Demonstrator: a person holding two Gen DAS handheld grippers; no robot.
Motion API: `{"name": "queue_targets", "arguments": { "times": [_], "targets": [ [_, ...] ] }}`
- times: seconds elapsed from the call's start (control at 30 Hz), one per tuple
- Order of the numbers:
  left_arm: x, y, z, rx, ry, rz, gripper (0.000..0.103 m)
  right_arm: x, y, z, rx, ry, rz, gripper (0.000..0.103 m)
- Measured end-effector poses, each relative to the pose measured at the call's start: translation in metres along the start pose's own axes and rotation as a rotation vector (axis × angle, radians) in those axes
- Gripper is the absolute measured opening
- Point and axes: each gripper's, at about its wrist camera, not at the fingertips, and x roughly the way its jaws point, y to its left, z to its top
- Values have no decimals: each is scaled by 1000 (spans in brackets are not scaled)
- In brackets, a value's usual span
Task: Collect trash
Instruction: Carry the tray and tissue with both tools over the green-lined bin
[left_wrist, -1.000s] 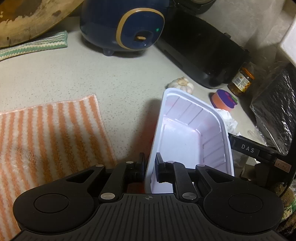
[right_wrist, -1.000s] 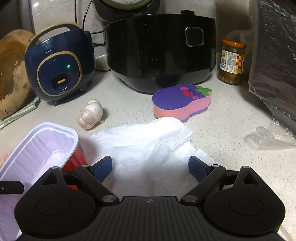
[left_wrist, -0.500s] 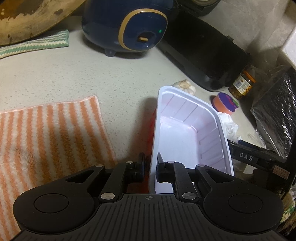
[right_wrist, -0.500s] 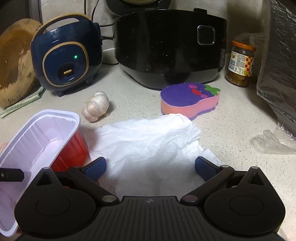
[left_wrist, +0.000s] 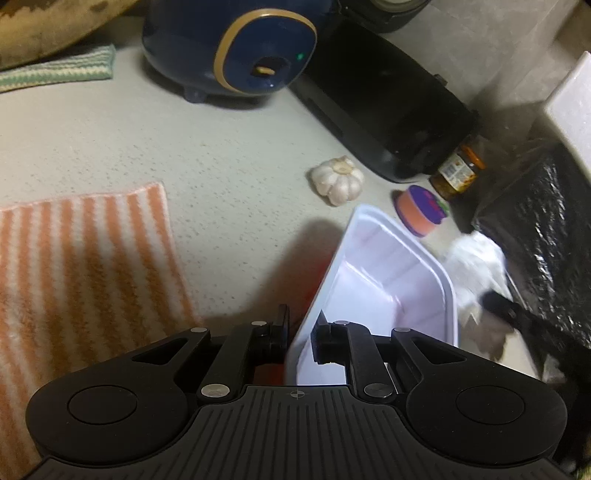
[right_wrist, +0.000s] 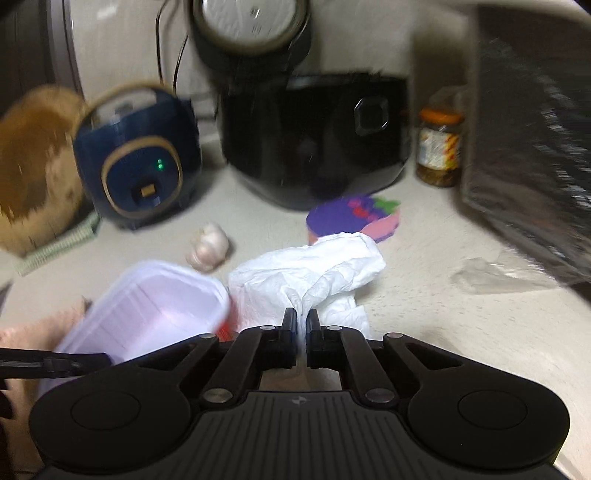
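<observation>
L tool (left_wrist: 299, 328) grips the near wall of the white plastic tub (left_wrist: 391, 284), 1 finger inside, 1 outside; tub sits tilted over the desk (left_wrist: 221, 166), red underside showing. R tool (right_wrist: 302, 325) is pinched shut on the crumpled white tissue (right_wrist: 314, 273), which bunches up just beside the tub's rim. Garlic bulb (right_wrist: 208, 245) and purple-pink sponge (right_wrist: 351, 218) lie behind, toward the desk's back edge, near the black cooker (right_wrist: 314, 136) and blue cooker (right_wrist: 136, 166). Striped orange cloth (left_wrist: 81, 266) at L.
</observation>
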Motion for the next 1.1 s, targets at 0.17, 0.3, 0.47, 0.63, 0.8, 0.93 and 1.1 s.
{"name": "queue_targets", "arguments": {
  "times": [0.17,0.3,0.47,0.63,0.8,0.93,1.1],
  "targets": [
    [-1,-10,2,93,3,-49,13,-44,0,-25,10,-18,-89,5],
    [-3,-24,-2,186,47,-148,12,-69,-6,-46,81,-21,-219,5],
    [-1,-50,-23,313,152,-287,12,-97,-17,-69,155,-9,-425,5],
    [2,-66,-51,353,243,-341,12,-119,-43,-82,221,7,-538,5],
    [18,-87,-78,392,325,-237,13,-131,-62,-96,269,14,-525,5],
    [44,-101,-117,457,429,-185,13,-136,-67,-115,272,39,-502,5],
    [89,-105,-167,481,589,-120,13,-134,-78,-154,323,145,-454,5]
  ]
}}
